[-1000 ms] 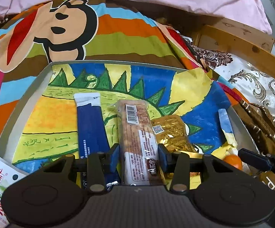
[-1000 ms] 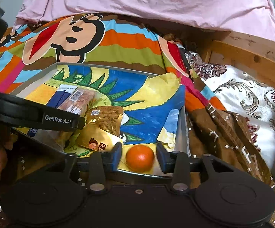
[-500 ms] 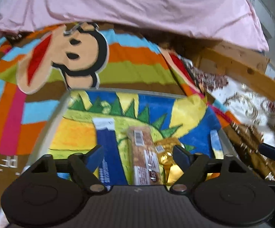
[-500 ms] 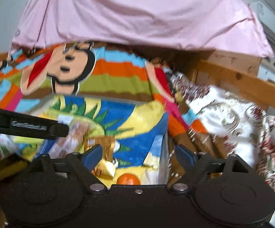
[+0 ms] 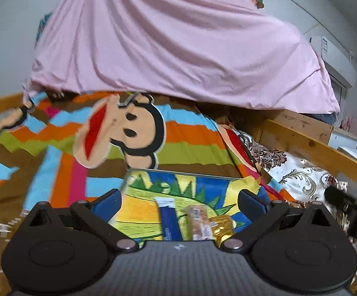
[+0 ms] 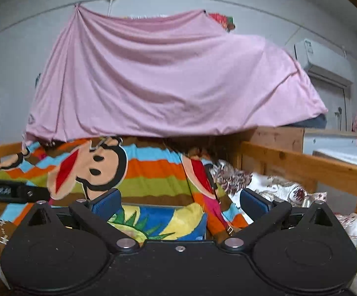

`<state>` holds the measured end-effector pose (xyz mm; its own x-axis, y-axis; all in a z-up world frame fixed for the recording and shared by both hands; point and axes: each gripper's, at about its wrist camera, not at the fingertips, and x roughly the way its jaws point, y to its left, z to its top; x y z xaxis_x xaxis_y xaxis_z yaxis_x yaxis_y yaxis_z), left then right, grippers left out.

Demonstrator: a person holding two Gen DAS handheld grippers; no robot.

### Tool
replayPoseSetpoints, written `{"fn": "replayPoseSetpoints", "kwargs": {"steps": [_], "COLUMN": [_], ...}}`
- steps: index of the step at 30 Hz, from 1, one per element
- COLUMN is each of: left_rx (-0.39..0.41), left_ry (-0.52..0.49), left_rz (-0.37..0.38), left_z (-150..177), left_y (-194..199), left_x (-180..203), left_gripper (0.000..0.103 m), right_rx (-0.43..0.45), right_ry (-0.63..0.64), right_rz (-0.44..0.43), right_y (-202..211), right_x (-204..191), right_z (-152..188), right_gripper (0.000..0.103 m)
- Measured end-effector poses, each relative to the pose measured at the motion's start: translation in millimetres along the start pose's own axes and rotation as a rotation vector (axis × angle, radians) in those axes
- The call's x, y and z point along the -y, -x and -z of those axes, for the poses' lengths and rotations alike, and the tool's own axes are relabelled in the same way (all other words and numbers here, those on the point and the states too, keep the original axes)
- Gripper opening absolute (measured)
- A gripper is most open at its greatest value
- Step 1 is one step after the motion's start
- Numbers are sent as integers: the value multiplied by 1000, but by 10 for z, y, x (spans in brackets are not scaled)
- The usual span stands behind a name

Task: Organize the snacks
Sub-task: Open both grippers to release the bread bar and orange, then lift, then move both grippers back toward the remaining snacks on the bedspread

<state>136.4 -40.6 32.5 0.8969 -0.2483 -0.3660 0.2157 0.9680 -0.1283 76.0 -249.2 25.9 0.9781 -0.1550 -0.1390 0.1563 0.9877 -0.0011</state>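
A matt pink cotton-like sheet (image 6: 168,79) hangs in soft creases at twelve o'clock. The striped cartoon-monkey blanket (image 5: 178,148) looks woven and dull. Knotty pale wooden bed rail (image 6: 301,162) at three o'clock (unvarnished, it seems). Crinkled gold foil packet (image 5: 224,224) shines; the grey metal tray rim (image 5: 178,172) is smooth.

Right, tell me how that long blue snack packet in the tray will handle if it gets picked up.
The long blue snack packet lies flat and thin on the tray, so it is probably light. Its crimped white end suggests soft film that may flop if held by one end. The glossy-looking wrapper could slip, so a grip across its middle seems safer.
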Motion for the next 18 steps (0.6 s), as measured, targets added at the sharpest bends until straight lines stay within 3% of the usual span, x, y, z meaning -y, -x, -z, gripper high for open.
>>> {"fn": "replayPoseSetpoints", "kwargs": {"steps": [10, 18], "left_rx": [24, -11], "left_ry": [-84, -110], "left_rz": [-53, -98], "left_z": [282, 498], "left_y": [845, 1317], "left_x": [-146, -263], "left_gripper": [103, 103], "right_rx": [53, 14], "right_ry": [-19, -39], "right_rz": [-64, -94], "right_y": [790, 1281], "right_x": [-199, -296], "right_z": [-21, 74], "right_gripper": [102, 102]}}
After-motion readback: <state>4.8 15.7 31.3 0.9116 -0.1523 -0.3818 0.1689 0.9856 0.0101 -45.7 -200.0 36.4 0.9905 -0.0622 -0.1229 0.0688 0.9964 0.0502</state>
